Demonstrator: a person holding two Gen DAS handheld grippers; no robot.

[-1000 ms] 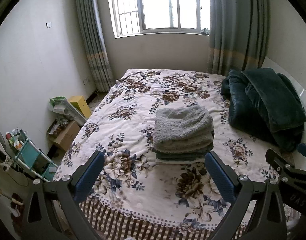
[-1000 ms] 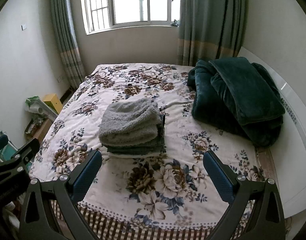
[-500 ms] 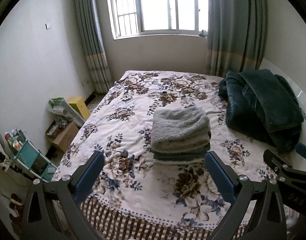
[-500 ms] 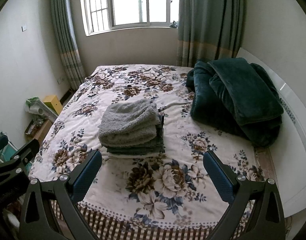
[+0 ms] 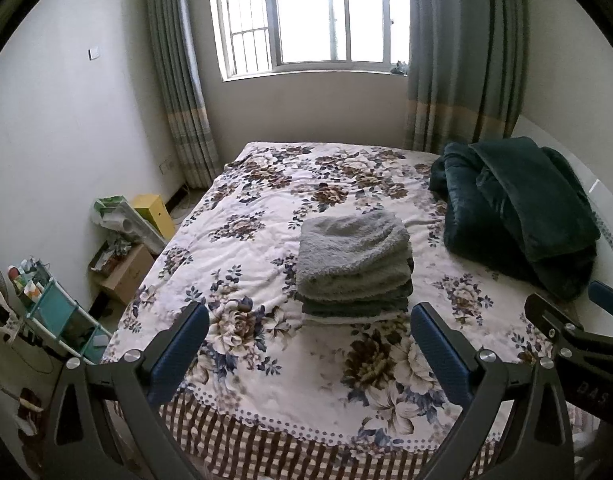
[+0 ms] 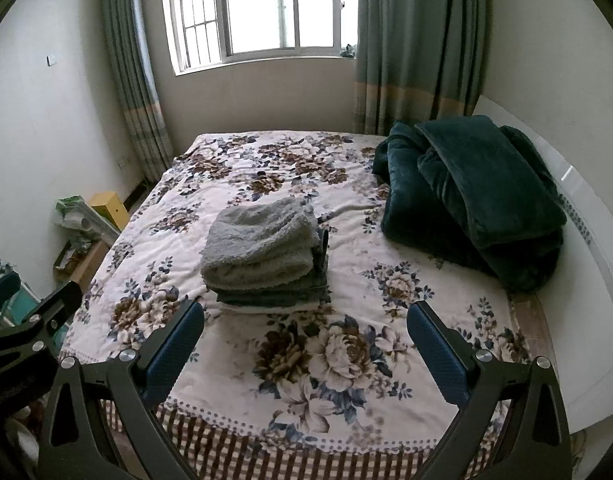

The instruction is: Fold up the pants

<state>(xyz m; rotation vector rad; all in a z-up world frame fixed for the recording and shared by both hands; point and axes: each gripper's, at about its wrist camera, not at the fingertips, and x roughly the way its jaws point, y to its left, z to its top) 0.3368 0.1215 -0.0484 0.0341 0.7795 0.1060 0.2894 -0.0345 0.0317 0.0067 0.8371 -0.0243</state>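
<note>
One stack of folded grey fleece pants (image 5: 352,264) at twelve o'clock on floral-quilted bed (image 5: 266,216); two grippers, left (image 5: 308,342) and right (image 6: 304,338), jaws wide, empty; view pulled back slightly since earlier.

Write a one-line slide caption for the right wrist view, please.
Open right tongs hover before a folded grey stack on the floral bed.

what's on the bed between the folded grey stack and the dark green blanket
Only bare floral bedspread lies between the grey stack and the dark green blanket; they sit apart. The right wrist view shows it best.
</note>
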